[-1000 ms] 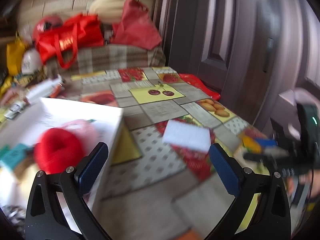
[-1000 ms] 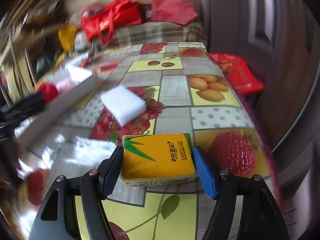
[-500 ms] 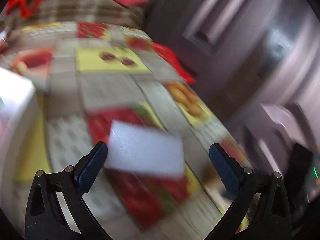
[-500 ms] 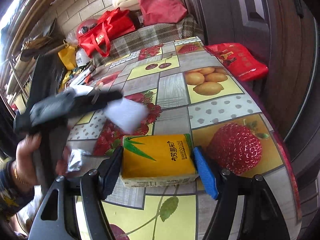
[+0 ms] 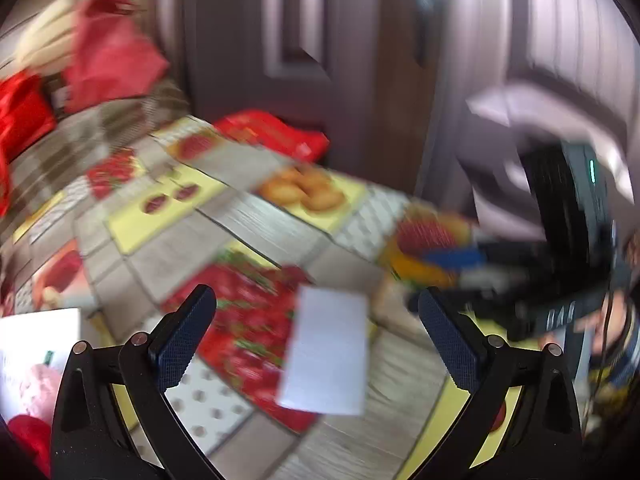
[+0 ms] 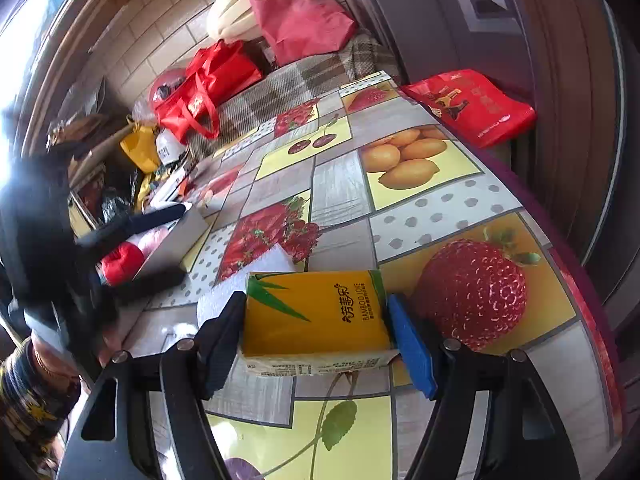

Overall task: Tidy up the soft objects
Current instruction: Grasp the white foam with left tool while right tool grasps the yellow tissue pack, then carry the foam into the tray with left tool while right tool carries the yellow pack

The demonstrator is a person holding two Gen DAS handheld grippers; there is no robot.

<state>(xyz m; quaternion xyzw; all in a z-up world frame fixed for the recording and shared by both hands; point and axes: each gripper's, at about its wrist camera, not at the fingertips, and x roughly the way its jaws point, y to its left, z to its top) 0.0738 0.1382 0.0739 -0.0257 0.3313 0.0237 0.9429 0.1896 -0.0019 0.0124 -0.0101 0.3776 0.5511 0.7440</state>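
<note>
Pinching the yellow tissue pack (image 6: 316,316) squarely, the right gripper (image 6: 320,336) should stay level while the left gripper (image 5: 316,336), fingers spread, centres over the white sponge (image 5: 326,350) at lower middle.

The table is covered by an oilcloth (image 6: 340,196) with printed fruit squares: a big strawberry (image 6: 474,292) at about 3 o'clock in the right wrist view, yellow lemons (image 6: 408,158) toward 1 o'clock, and two dark cherries (image 6: 312,142) near 12 o'clock. Behind the table, a checked blanket (image 6: 280,88) lies on a seat. On it stands a dark red bag (image 6: 300,16) at 12 o'clock, with a cream bag (image 6: 228,16) just beside it and a bright red bag with handles (image 6: 208,84) toward 11 o'clock. A flat red bag (image 6: 472,106) hangs at the table edge near 2 o'clock. A dark door (image 5: 256,32) is behind, blurred.
</note>
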